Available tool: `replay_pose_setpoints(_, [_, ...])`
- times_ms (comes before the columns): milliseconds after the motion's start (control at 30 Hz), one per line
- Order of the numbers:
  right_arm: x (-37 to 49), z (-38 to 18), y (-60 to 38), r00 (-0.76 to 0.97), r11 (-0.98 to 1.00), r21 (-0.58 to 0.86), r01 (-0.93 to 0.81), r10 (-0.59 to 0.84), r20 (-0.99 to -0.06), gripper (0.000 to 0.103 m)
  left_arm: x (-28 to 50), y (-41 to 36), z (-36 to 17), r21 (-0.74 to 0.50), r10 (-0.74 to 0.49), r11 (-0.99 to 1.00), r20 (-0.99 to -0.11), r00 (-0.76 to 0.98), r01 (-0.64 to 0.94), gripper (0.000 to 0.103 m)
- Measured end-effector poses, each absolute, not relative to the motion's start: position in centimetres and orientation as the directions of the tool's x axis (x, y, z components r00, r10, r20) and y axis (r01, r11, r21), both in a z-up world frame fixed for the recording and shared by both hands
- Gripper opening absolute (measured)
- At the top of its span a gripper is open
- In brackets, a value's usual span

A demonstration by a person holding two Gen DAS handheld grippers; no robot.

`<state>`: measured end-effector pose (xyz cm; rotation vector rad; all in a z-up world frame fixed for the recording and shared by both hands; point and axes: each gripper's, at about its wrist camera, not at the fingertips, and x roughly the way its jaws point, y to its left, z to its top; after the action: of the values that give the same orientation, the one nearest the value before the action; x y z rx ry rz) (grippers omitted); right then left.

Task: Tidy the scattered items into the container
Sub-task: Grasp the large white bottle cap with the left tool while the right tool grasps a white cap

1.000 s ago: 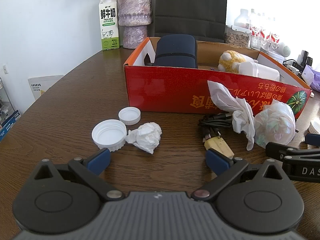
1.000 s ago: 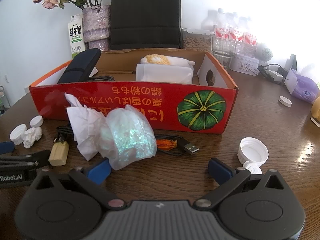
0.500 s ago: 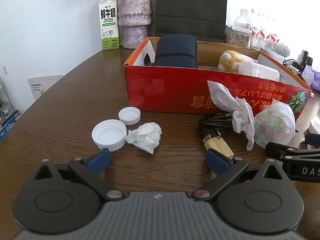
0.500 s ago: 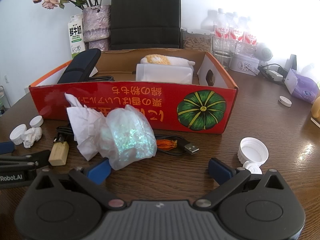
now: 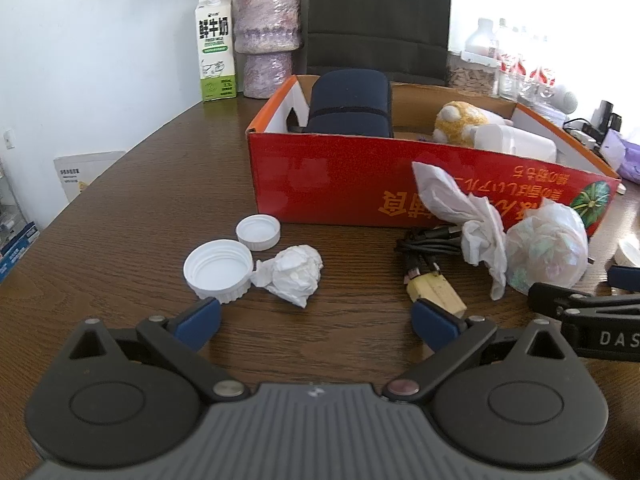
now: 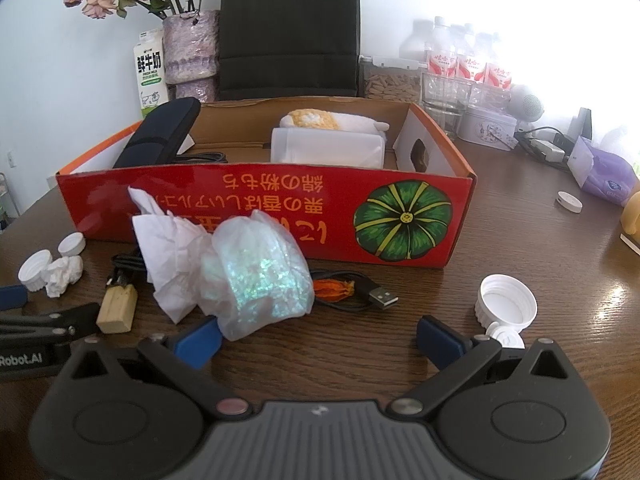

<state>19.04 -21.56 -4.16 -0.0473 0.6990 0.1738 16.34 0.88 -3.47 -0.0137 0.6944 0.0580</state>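
With both sets of fingers spread wide and holding nothing, the left gripper (image 5: 316, 322) sits low over the table (image 5: 132, 216), its left blue fingertip (image 5: 198, 322) just short of a large white cap (image 5: 218, 270) and its right fingertip right at a tan block (image 5: 436, 294). Centred ahead of the gap, near but not between the fingers: a crumpled paper ball (image 5: 294, 274), touching the large cap; a small white cap (image 5: 258, 232) sits just behind. The block hangs off a bundle of black cables (image 5: 430, 240). The right gripper (image 6: 318, 340) is also low, left fingertip (image 6: 200, 340) touching or just under the edge of an iridescent plastic bag (image 6: 256, 276), which leans against a crumpled white tissue (image 6: 168, 248). Right fingertip sits just beside a small cap (image 6: 506, 338), with a wide white cap (image 6: 506, 306) touching behind it. Ahead of the gap: a USB cable (image 6: 376, 294) and an orange scrap (image 6: 334, 288), lying against the box front. The red cardboard box (image 6: 280, 204) stands behind all the loose items, already holding a dark blue case (image 6: 160, 136), a white container (image 6: 326, 152) and a yellow plush (image 6: 316, 120). Beyond it: milk carton (image 5: 215, 46), vase (image 5: 267, 38), dark chair (image 6: 288, 28).
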Motion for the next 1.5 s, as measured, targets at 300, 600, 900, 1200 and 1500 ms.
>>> replay_pose_setpoints(300, [16.0,-1.9,-24.9,0.819,0.978,-0.006,-0.210,0.173,-0.547,0.103,14.6,4.0,0.5,0.004,0.069,0.997,-0.551,0.831,-0.080,0.103])
replay_pose_setpoints(600, [18.8,-2.4,-30.2,0.792,0.990,0.035,-0.139,0.133,-0.596,0.091,16.3,7.2,-0.3,0.055,0.137,0.990,-0.599,0.789,-0.130,0.096])
replay_pose_setpoints(900, [19.2,-3.3,-31.0,0.761,0.990,0.034,-0.135,0.126,-0.637,0.074,16.8,8.2,-1.1,0.037,0.118,0.992,-0.631,0.767,-0.122,0.083])
replay_pose_setpoints(1200, [18.1,-3.2,-31.0,0.764,0.990,0.039,-0.136,0.130,-0.632,0.053,17.1,7.7,-1.7,0.019,0.075,0.996,-0.654,0.753,-0.083,0.076])
replay_pose_setpoints(1500, [18.0,-3.1,-31.1,0.771,0.991,0.043,-0.125,0.124,-0.625,0.026,17.9,7.4,-2.2,0.007,0.049,0.998,-0.658,0.752,-0.059,0.052])
